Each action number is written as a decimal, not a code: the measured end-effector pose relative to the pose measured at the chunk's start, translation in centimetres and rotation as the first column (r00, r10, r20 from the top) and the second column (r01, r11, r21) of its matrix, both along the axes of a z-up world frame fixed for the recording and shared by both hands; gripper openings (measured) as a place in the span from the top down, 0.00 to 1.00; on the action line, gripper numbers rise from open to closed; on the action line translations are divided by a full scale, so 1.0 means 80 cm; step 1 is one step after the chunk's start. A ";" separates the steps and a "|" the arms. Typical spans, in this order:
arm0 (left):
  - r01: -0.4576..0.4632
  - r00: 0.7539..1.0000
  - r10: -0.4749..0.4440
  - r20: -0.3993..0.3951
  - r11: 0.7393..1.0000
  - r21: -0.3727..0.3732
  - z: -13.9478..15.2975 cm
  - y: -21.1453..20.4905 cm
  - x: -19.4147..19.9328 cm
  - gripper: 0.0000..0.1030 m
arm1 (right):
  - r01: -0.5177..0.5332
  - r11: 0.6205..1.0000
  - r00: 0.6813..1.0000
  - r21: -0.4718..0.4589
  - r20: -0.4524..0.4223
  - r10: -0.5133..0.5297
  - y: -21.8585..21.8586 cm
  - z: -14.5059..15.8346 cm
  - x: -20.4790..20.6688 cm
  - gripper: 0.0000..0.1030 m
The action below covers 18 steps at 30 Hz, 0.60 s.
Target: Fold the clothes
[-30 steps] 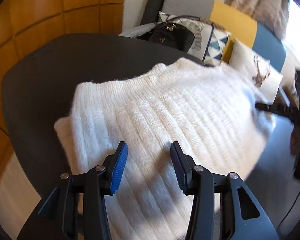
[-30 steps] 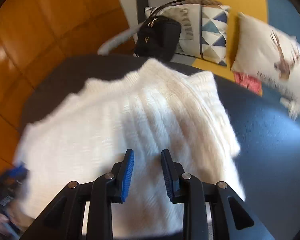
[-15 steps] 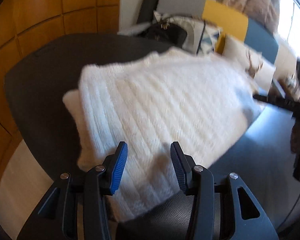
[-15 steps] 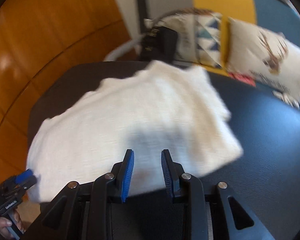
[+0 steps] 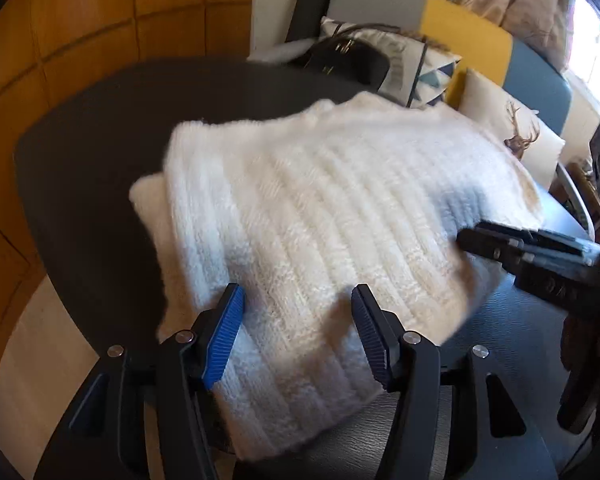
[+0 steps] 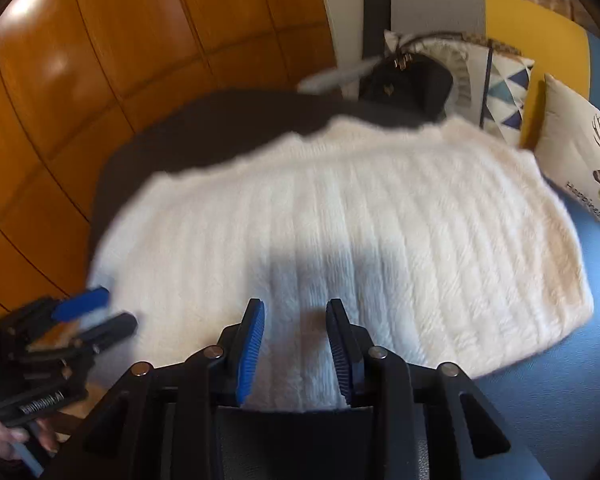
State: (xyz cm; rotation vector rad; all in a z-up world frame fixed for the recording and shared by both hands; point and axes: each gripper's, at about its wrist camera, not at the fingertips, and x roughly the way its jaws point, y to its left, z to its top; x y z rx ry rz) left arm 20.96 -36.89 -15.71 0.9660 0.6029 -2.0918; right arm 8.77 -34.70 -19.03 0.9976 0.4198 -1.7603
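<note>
A white ribbed knit sweater point(image 5: 332, 208) lies folded on the dark round table point(image 5: 100, 152), with a second layer sticking out at its left edge. My left gripper point(image 5: 296, 300) hovers over the sweater's near corner. Its jaws are opening and the pads press on nothing. My right gripper point(image 6: 295, 312) hangs over the near edge of the sweater point(image 6: 360, 232). Its jaws stand a narrow gap apart and are easing wider, with knit below them but not pinched. The right gripper point(image 5: 466, 238) also shows at the sweater's right edge, and the left gripper point(image 6: 96, 312) at its left edge.
Behind the table point(image 6: 204, 132) stands a grey, yellow and blue sofa point(image 5: 472, 36) with a black handbag point(image 5: 352, 60), a patterned cushion point(image 6: 504, 92) and a deer cushion point(image 6: 584, 160). Orange wood panelling point(image 6: 120, 40) runs along the left. A person's hand point(image 6: 4, 436) holds the left gripper.
The left jaws have spread wider. The right gripper has swung in along the sweater's near side; in its view the sweater fills more of the frame and the left gripper looms larger.
</note>
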 end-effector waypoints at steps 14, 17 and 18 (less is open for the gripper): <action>-0.052 0.998 0.052 -0.021 0.998 -0.023 0.011 -0.065 -0.010 0.42 | 0.208 0.978 0.978 -0.012 -0.018 -0.208 -0.014 0.003 -0.087 0.04; -0.050 0.998 0.049 -0.033 0.998 -0.033 0.014 -0.064 -0.008 0.42 | 0.210 0.978 0.978 -0.007 -0.010 -0.210 -0.010 -0.001 -0.095 0.03; -0.051 0.998 0.050 -0.038 0.998 -0.039 0.015 -0.065 -0.008 0.42 | 0.211 0.977 0.977 -0.021 -0.024 -0.211 -0.009 0.007 -0.096 0.03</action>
